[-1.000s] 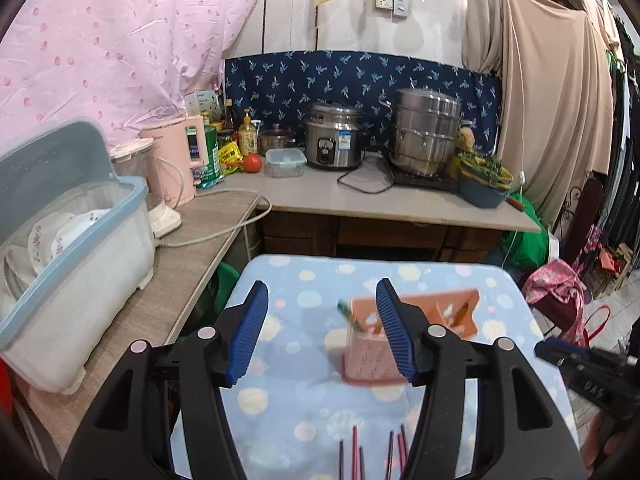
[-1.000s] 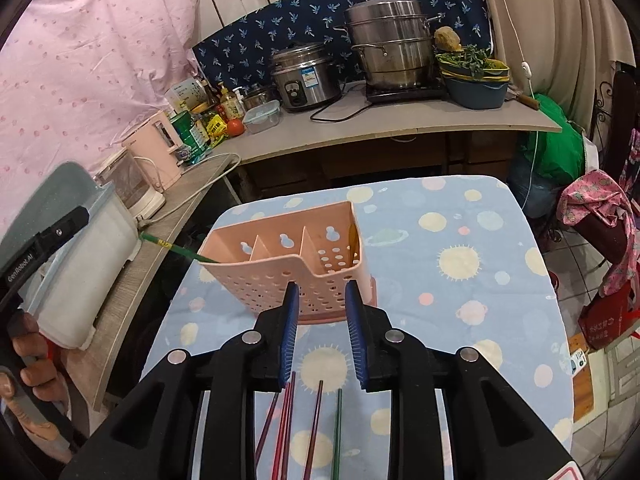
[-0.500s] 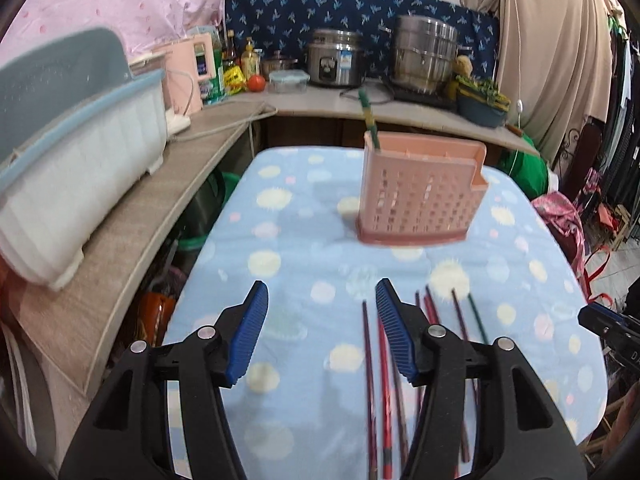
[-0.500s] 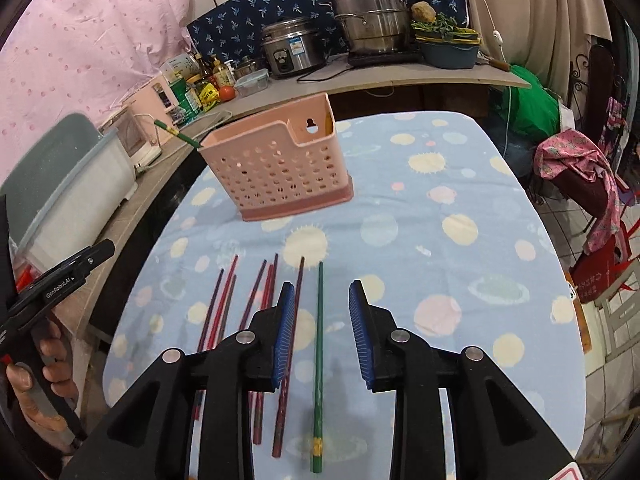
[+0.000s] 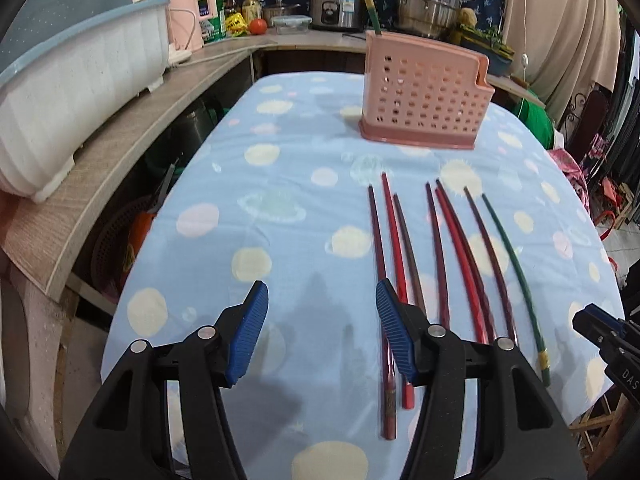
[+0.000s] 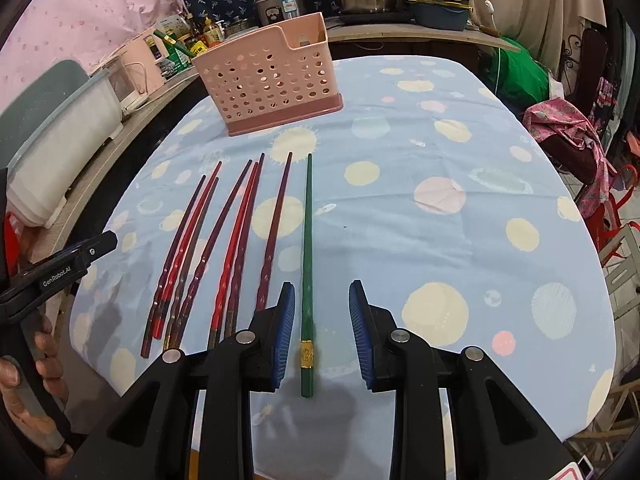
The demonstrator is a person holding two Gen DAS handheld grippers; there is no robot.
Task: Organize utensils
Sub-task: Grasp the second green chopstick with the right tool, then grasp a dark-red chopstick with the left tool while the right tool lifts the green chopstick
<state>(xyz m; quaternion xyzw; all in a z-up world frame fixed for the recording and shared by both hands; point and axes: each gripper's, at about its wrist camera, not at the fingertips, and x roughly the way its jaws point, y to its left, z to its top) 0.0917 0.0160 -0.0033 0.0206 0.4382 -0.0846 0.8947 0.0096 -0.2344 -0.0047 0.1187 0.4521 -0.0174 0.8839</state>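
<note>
A pink perforated utensil holder [image 5: 424,104] [image 6: 268,80] stands at the far end of the blue spotted tablecloth, with one green chopstick [image 5: 369,4] [image 6: 166,38] sticking out of it. Several red and dark chopsticks [image 5: 400,256] [image 6: 224,236] lie side by side on the cloth. A second green chopstick [image 6: 307,264] [image 5: 516,280] lies to their right. My right gripper [image 6: 322,332] is open, its pads on either side of this green chopstick's thick end, apart from it. My left gripper [image 5: 322,328] is open and empty over the cloth, its right pad above the leftmost red chopsticks.
A white and blue dish bin [image 5: 76,76] sits on the wooden counter [image 5: 120,160] to the left. A rice cooker [image 5: 334,8], a steel pot [image 5: 428,0] and bottles stand on the back counter. The table's edges fall away at left, right and front.
Both grippers have pulled back from the holder and dropped low over the chopsticks. The right gripper has opened wider and now straddles the green chopstick.
</note>
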